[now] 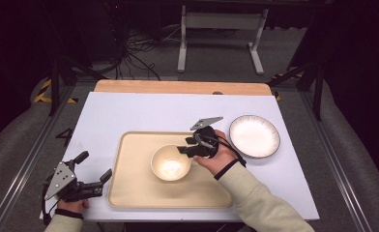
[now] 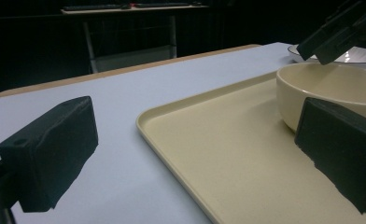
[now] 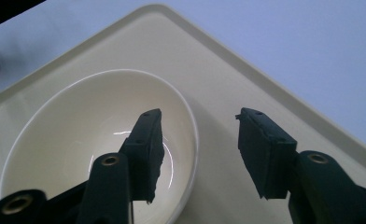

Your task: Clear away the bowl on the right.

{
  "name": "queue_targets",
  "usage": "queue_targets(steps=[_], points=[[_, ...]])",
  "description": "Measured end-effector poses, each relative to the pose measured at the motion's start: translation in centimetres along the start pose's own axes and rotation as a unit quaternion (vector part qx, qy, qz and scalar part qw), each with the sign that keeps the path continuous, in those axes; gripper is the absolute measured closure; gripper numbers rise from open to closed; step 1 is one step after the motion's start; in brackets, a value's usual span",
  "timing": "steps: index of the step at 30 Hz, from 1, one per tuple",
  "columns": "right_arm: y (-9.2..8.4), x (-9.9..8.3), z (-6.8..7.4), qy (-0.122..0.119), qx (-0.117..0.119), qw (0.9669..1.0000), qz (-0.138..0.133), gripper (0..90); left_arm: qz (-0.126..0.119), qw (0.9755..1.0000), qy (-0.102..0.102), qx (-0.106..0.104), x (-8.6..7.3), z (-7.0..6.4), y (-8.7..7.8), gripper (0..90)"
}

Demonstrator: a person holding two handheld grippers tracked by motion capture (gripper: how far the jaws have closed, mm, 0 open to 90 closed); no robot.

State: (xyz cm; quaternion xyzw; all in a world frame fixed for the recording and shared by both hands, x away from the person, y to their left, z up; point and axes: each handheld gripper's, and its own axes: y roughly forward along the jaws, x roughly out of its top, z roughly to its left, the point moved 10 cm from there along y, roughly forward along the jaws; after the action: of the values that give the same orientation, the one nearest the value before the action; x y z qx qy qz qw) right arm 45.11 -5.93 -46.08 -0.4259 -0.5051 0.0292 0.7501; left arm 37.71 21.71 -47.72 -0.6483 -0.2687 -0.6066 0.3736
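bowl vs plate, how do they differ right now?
The bowl is deep and cream; the plate is shallow, white with a dark rim. The bowl sits on the tray; the plate lies on the white table, right of the tray. The right claw straddles the bowl's rim, open; nothing touches the plate. Both are round, upright and empty.

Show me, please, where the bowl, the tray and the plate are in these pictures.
bowl (image 1: 170,163): high view, on its inner bottom.
tray (image 1: 134,186): high view, on its bare floor, left of the bowl.
plate (image 1: 254,136): high view, on its white centre.
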Motion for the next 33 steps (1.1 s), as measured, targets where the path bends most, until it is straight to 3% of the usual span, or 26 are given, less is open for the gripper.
queue_targets(steps=[3,9,15,19,22,29,33], points=[[-0.8,0.2,0.0,-0.018,-0.003,0.9997,-0.019,46.7,0.003,1.0000,0.000,-0.001,0.0,0.0,0.1,0.2],[-1.9,0.3,-0.1,-0.031,-0.003,0.9981,-0.054,45.4,0.004,1.0000,-0.004,0.000,0.0,0.0,0.2,0.2],[-3.3,0.4,-0.1,-0.059,0.002,0.9930,-0.102,43.0,0.003,1.0000,-0.001,-0.001,0.0,0.0,0.1,0.2],[-4.4,0.7,-0.1,-0.078,0.001,0.9864,-0.145,36.9,0.003,1.0000,-0.001,0.000,0.0,0.0,0.0,0.2],[-5.2,0.9,0.1,-0.074,0.007,0.9818,-0.175,34.1,0.003,1.0000,0.000,0.000,0.0,0.0,0.1,0.2],[-6.2,0.7,0.4,-0.124,-0.013,0.9700,-0.209,27.7,0.003,1.0000,-0.002,0.000,0.0,0.1,0.1,0.2],[-6.5,0.4,0.5,-0.134,-0.016,0.9664,-0.219,27.0,0.002,1.0000,-0.004,0.000,0.0,0.1,0.1,0.2]])
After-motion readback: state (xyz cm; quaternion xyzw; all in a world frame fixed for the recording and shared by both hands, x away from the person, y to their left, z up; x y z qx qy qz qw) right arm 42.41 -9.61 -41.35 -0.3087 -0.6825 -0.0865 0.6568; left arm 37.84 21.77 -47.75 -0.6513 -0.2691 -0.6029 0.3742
